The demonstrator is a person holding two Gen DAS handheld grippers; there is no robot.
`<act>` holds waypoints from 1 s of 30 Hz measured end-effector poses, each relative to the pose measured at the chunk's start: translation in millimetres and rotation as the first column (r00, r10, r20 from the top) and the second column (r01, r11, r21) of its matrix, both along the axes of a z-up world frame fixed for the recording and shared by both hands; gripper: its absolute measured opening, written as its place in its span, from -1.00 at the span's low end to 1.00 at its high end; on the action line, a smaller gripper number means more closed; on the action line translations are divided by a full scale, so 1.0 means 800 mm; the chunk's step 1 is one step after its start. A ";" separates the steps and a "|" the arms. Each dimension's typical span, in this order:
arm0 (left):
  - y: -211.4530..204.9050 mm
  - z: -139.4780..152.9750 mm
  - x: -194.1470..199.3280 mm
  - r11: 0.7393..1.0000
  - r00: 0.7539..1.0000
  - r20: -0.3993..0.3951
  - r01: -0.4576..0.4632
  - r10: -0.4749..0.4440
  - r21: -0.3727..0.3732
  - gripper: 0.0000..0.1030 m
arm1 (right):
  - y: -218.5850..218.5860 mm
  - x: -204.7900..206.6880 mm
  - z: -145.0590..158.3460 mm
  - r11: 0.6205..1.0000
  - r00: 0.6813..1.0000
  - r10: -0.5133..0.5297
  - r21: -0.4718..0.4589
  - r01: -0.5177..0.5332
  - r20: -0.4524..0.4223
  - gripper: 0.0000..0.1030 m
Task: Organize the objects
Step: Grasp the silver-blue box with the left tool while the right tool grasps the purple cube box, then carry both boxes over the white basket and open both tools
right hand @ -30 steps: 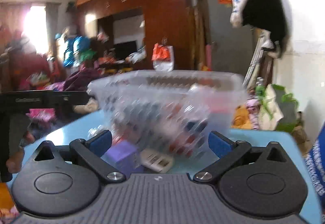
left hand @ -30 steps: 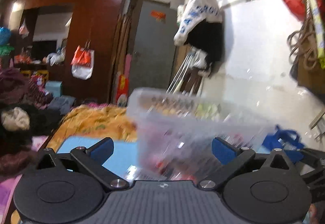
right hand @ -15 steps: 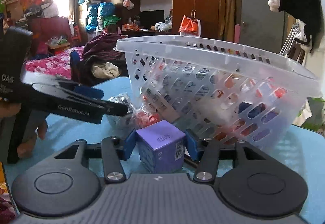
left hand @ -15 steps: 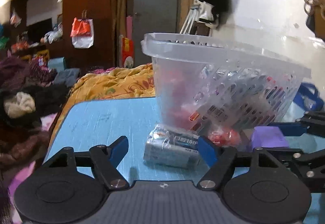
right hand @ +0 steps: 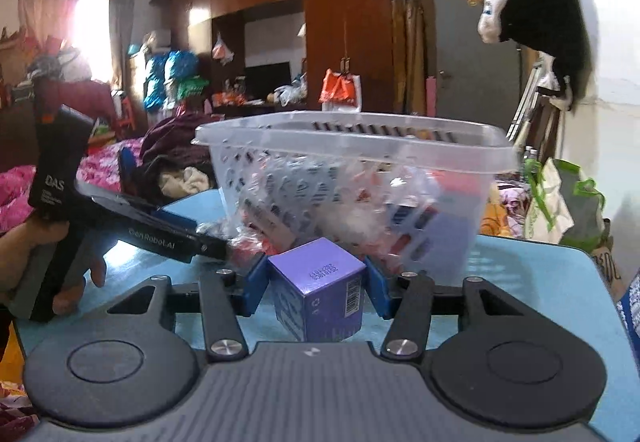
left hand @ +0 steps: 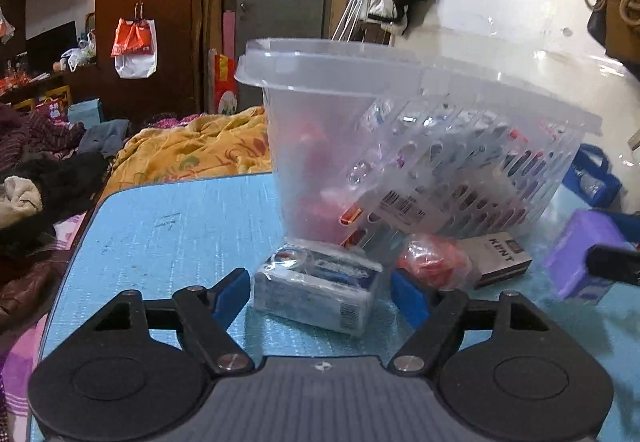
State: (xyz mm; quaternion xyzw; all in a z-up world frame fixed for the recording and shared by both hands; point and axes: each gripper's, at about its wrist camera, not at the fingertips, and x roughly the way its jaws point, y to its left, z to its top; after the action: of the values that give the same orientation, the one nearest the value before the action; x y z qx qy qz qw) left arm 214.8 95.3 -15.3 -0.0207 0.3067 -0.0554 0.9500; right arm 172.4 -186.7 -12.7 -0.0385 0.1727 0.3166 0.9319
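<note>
Fingers of my right gripper [right hand: 315,284] pinch the purple box [right hand: 318,288], ready to lift it into the basket [right hand: 352,145] just ahead. My left gripper [left hand: 320,290] stands open around the battery pack [left hand: 316,290], not yet squeezing.

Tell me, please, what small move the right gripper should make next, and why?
Probably lift the purple box toward the basket: the right gripper looks shut on it, the box sits on the table, and the basket's open top is higher.
</note>
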 end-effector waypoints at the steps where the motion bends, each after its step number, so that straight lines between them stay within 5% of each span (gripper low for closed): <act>1: -0.001 0.000 0.002 1.000 1.000 -0.006 0.001 -0.001 -0.001 0.55 | -0.004 0.001 0.000 1.000 1.000 -0.005 0.009 0.005 -0.001 0.07; 8: 0.004 0.003 -0.008 0.999 0.999 0.009 -0.031 0.031 -0.015 0.43 | -0.015 0.004 -0.001 0.999 1.000 -0.021 0.038 0.021 0.006 0.07; 15: -0.004 0.010 -0.061 0.993 0.992 0.127 0.002 0.014 -0.120 0.43 | -0.011 0.006 -0.003 0.999 1.000 -0.025 0.032 0.025 0.010 0.07; 24: -0.041 0.013 -0.099 0.983 0.964 0.263 0.093 -0.048 -0.161 0.43 | -0.015 -0.006 -0.002 0.998 0.997 -0.043 0.049 0.040 0.062 0.07; 30: -0.034 0.079 -0.110 0.950 0.906 0.424 0.141 -0.010 -0.280 0.43 | -0.016 -0.022 0.080 0.991 0.976 -0.041 0.136 0.012 0.214 0.07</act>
State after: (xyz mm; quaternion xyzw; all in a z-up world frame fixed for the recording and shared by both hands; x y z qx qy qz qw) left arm 127.1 68.3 48.0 -0.1421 0.0851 -0.1421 0.9759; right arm 155.0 -199.2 51.6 -0.0080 0.0491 0.3090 0.9498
